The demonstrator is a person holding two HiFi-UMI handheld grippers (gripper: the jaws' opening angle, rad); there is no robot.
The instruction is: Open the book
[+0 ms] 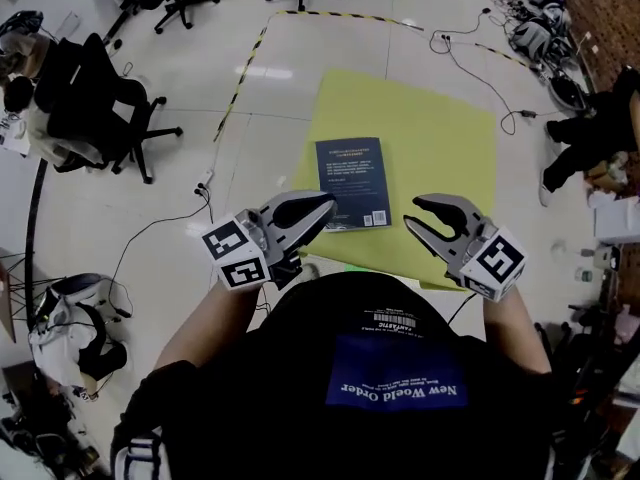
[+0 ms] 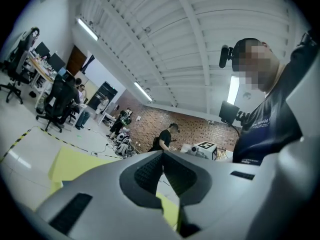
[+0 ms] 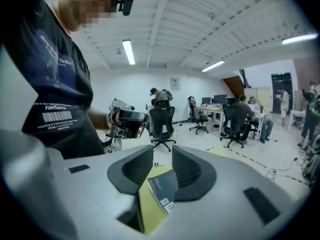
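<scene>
The closed book lies flat on a yellow mat on the floor. Its long axis runs away from the person, ahead of and between both grippers. The left gripper, fingers together, sits by the near left corner and seems nearer, though its height is unclear. The right gripper, fingers slightly apart and empty, stands off the right edge.

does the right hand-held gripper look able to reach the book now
Probably yes: the right hand-held gripper is open and empty, and only bare yellow mat lies between it and the closed book.
</scene>
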